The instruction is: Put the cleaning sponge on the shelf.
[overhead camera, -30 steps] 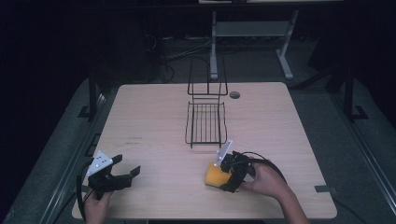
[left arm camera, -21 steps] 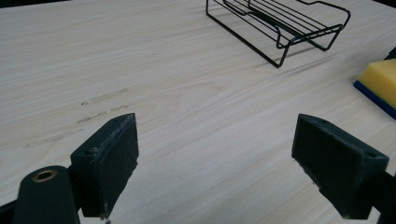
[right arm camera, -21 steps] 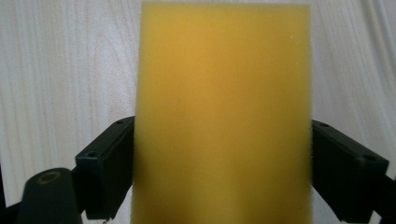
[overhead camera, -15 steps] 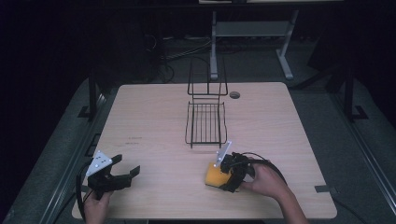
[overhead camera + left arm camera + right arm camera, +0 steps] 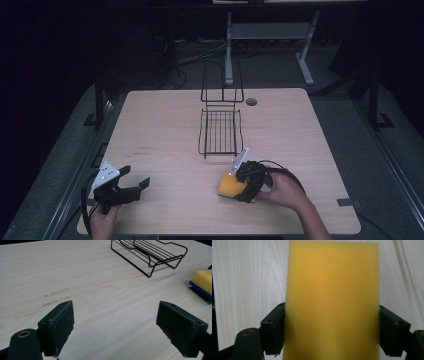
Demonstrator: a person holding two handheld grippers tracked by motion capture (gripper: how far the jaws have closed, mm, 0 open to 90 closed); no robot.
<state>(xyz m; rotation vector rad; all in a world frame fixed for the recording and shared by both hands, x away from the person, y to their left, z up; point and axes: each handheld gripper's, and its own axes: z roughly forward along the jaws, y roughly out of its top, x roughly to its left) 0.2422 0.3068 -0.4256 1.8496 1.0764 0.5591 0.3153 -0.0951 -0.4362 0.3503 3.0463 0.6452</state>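
Left tool (image 5: 134, 184) at the near-left corner of the light wooden tabletop (image 5: 165, 120), held by the person's left hand (image 5: 102, 220). Its jaws stand wide apart, released, nothing between them; in the left gripper view (image 5: 115, 327) only bare wood grain lies between the two black pads. It points toward the right side of the tabletop.

Centre, far half: black wire rack (image 5: 220, 131), long axis running away from the person, with an upright wire back at the far end. Well apart from both tools. In the left gripper view the rack (image 5: 150, 255) sits at upper right.

Small round hole in the tabletop (image 5: 251, 101) just right of the rack's far end.

Right: yellow rectangular sponge with a blue underside (image 5: 231, 186) at the near right-centre of the tabletop, near the rack's front edge but apart from it. Right tool (image 5: 239, 187) is clenched on it, one jaw on each long side. In the right gripper view the sponge (image 5: 332, 305) has its long axis straight along the jaws, pointing away from the tool, broad yellow face to the camera. In the left gripper view the sponge (image 5: 202, 282) shows the blue layer beneath the yellow. Right hand (image 5: 285, 190) grips the tool from the right.
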